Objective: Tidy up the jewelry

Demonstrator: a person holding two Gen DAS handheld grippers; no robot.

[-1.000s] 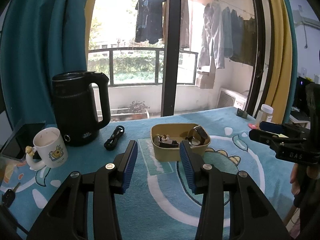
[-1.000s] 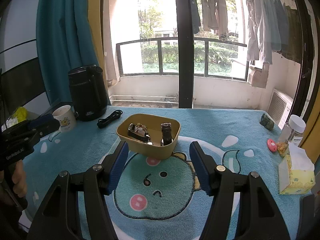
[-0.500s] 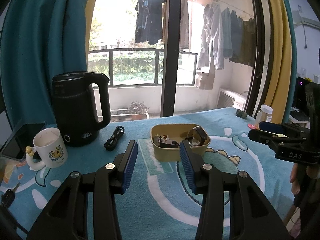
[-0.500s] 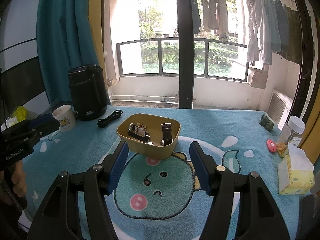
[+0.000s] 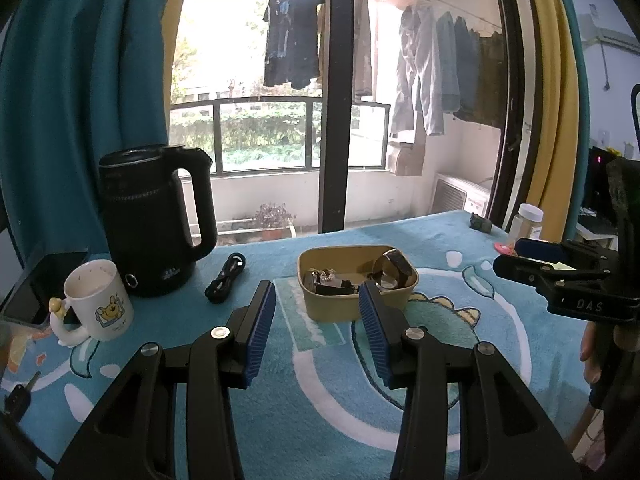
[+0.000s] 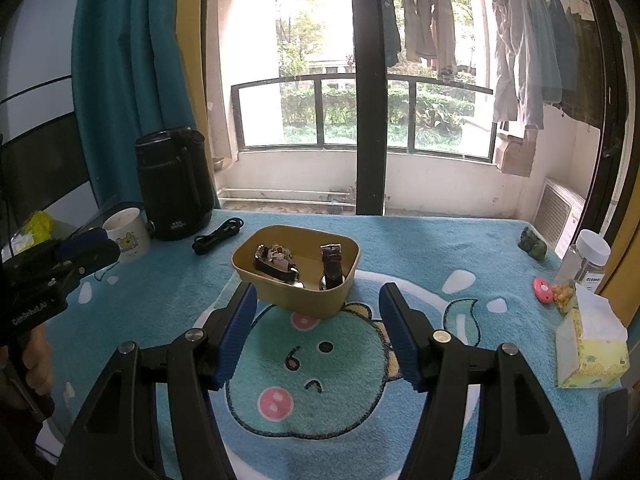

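Note:
A tan box (image 5: pixel 320 307) (image 6: pixel 280 300) sits on the blue cartoon mat (image 5: pixel 320 400) (image 6: pixel 420 256) in the middle of the table. Inside it lie a dark-strapped watch (image 5: pixel 394 266) (image 6: pixel 333 266), another watch (image 5: pixel 324 286) (image 6: pixel 276 266) and a small sparkly piece (image 6: pixel 277 251). My left gripper (image 5: pixel 316 316) is open and empty, held just short of the box. My right gripper (image 6: pixel 314 320) is open and empty, near the box's front side. Each gripper shows at the edge of the other's view.
A black kettle (image 5: pixel 152 216) (image 6: pixel 174 184), a white mug (image 5: pixel 98 300) (image 6: pixel 128 232) and a black cable (image 5: pixel 226 276) (image 6: pixel 218 234) stand at the left. A tissue box (image 6: pixel 592 344), a jar (image 6: pixel 586 260), a pink item (image 6: pixel 542 289) and a dark figurine (image 6: pixel 532 242) are at the right. Keys (image 5: pixel 18 396) lie front left.

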